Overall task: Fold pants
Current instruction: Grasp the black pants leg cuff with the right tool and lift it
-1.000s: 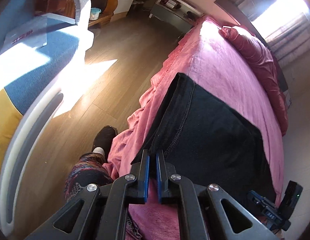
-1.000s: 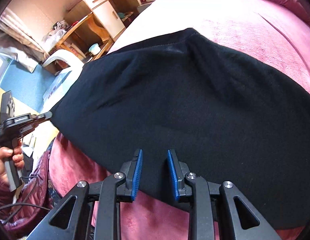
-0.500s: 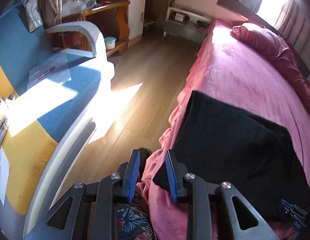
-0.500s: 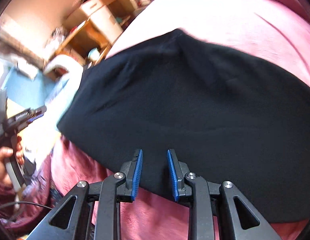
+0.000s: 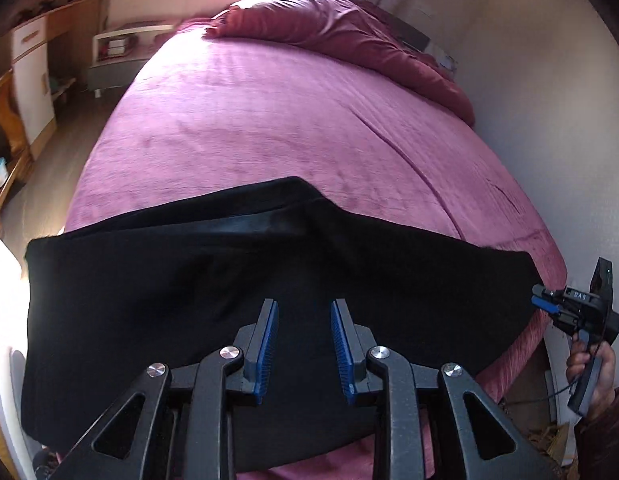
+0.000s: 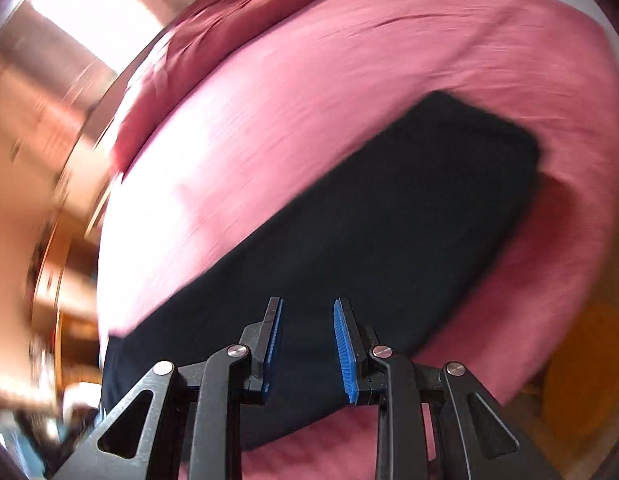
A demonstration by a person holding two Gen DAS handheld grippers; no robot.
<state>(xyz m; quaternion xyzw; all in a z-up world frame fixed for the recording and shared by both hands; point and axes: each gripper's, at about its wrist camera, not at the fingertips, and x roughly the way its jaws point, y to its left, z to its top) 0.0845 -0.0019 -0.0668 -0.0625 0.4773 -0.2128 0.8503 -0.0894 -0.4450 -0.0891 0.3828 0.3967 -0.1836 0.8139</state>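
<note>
Black pants [image 5: 213,296], folded flat, near the foot edge of a bed [image 5: 269,120] under a pink plush cover. Left tool [image 5: 302,344] above the pants, blue pads parted, holding nothing. Right tool [image 6: 308,346] likewise parted and empty; view blurred. Crimson duvet [image 5: 349,36] at the head; white cabinet [image 5: 31,76] at left.

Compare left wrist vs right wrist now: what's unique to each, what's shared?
Left wrist only: the right gripper held in a hand off the bed's right edge, a crumpled quilt at the head, a bedside shelf. Right wrist only: a bright window, heavily motion-blurred. Both: black pants folded flat on the pink bedspread, each view's own fingers apart, gripping nothing.
</note>
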